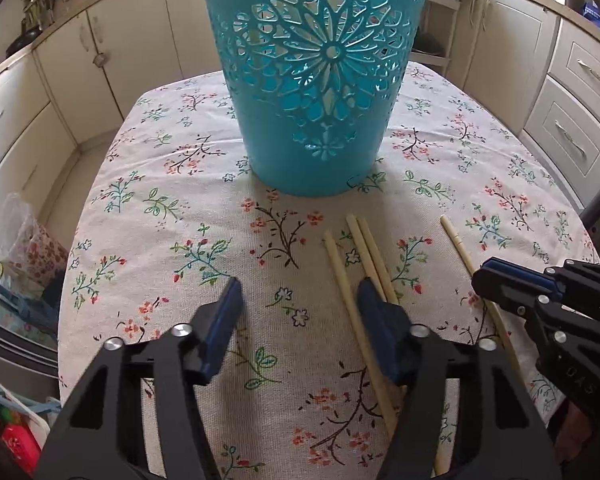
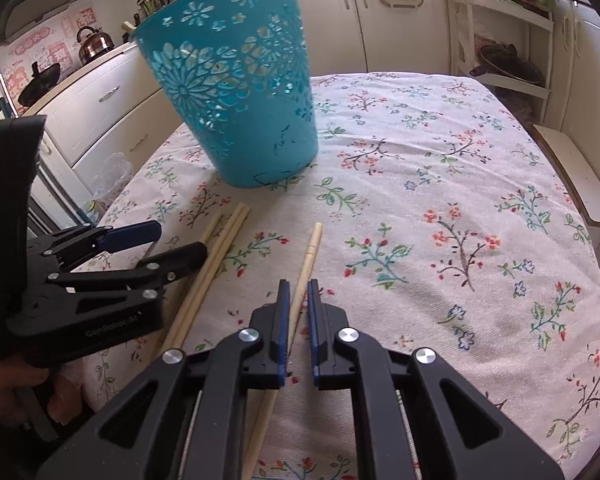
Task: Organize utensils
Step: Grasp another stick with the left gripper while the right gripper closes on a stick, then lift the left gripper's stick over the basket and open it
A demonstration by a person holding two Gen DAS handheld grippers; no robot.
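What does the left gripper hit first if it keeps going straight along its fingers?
Probably the tablecloth, short of the teal basket. The left gripper points steeply down, jaws part open, nothing between them; the three chopsticks lie under its right finger, beside that line. Depth is unclear.

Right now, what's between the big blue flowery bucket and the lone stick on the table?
Nothing but bare flowered tablecloth between the teal cut-out plastic basket and the single wooden chopstick, seen in the right wrist view.
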